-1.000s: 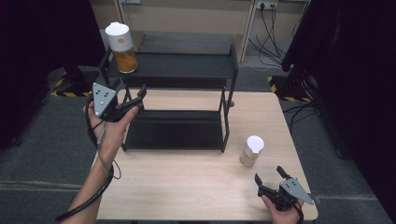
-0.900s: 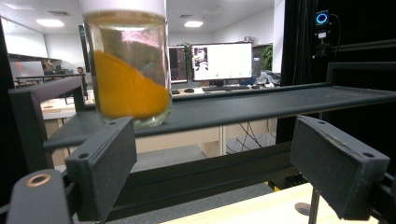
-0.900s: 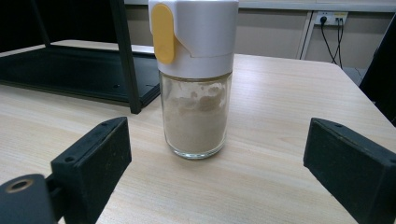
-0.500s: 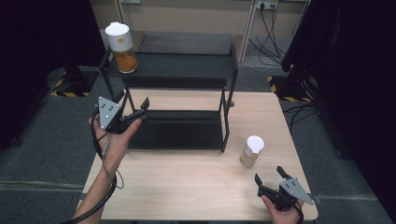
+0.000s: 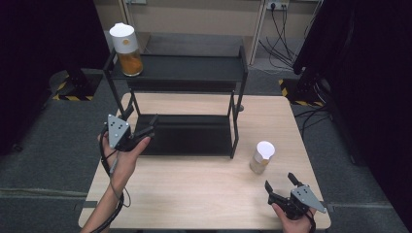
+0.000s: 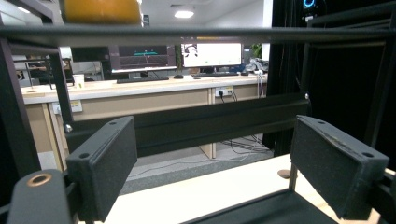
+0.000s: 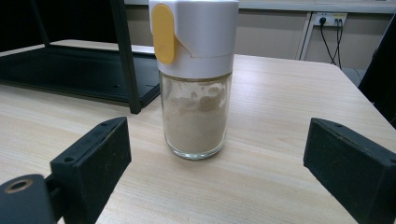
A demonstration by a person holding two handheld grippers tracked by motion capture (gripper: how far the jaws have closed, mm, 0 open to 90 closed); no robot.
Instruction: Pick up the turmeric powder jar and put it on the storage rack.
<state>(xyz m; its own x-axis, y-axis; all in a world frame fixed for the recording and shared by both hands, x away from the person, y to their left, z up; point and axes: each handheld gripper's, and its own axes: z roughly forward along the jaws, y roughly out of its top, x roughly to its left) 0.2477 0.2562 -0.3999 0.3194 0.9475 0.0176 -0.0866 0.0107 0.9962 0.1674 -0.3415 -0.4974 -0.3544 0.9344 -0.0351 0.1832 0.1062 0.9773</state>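
A glass jar of pale powder with a white lid and yellow tab stands upright on the table right of the black rack. My right gripper sits near the front right edge, open, with the jar a short way ahead between its jaws, not touched. A second jar with orange contents stands on the left end of the rack's top shelf. My left gripper is open at the left end of the lower shelf, holding nothing.
The two-tier black metal rack takes up the back half of the wooden table. Its front right post stands just left of the powder jar. Cables and wall sockets lie behind the table.
The left gripper has come down and nearer to the table's front, from beside the top shelf to the lower shelf's left end. The right gripper has stayed put.
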